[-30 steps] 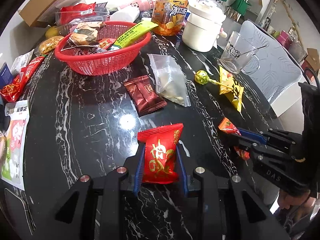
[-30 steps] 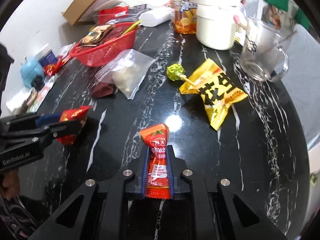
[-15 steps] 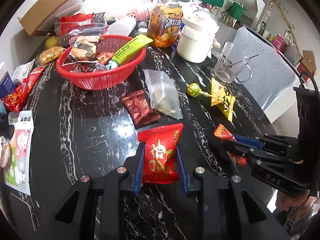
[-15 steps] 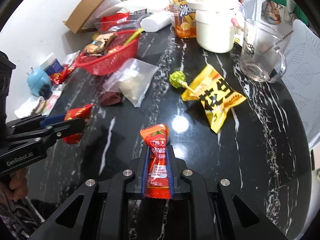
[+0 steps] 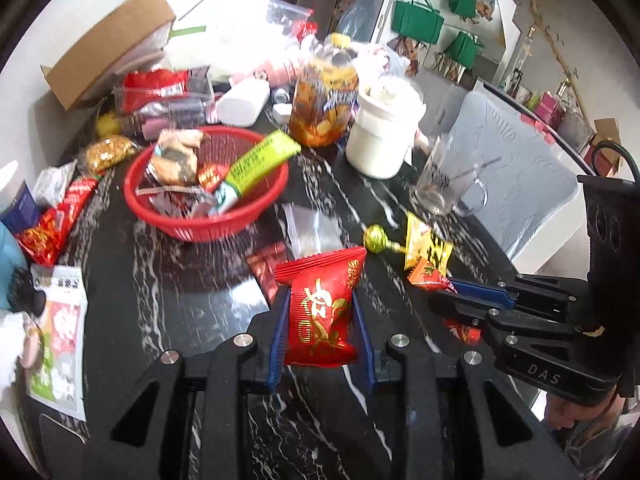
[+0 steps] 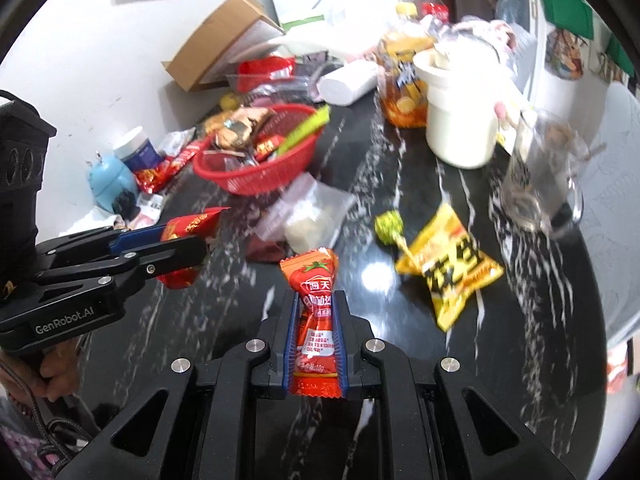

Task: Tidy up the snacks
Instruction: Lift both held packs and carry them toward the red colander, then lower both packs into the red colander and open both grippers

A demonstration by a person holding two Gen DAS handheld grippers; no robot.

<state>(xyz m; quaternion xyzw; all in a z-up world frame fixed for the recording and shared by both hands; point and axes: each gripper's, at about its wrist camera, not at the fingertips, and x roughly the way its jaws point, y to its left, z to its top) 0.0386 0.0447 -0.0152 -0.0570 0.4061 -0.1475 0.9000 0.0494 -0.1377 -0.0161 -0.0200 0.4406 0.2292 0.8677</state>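
Observation:
My left gripper point(image 5: 322, 300) is shut on a red snack bag with gold print point(image 5: 320, 312), held above the black marble table. It also shows at the left of the right wrist view point(image 6: 180, 248). My right gripper point(image 6: 314, 308) is shut on a slim red ketchup sachet point(image 6: 314, 320), seen at the right of the left wrist view point(image 5: 444, 284). The red basket point(image 5: 160, 216) with several snacks inside stands further back on the table, also in the right wrist view point(image 6: 256, 186).
Loose on the table point(image 6: 520, 320): a clear zip bag point(image 6: 308, 216), a dark red packet point(image 5: 264, 260), a green lollipop point(image 6: 388, 226), a yellow snack bag point(image 6: 448, 268). A glass mug point(image 6: 540, 184), white pot point(image 6: 460, 120) and orange drink bottle point(image 5: 324, 100) stand behind.
Both grippers have risen higher above the table with their packets still held; the table and basket look farther away and blurred by the motion.

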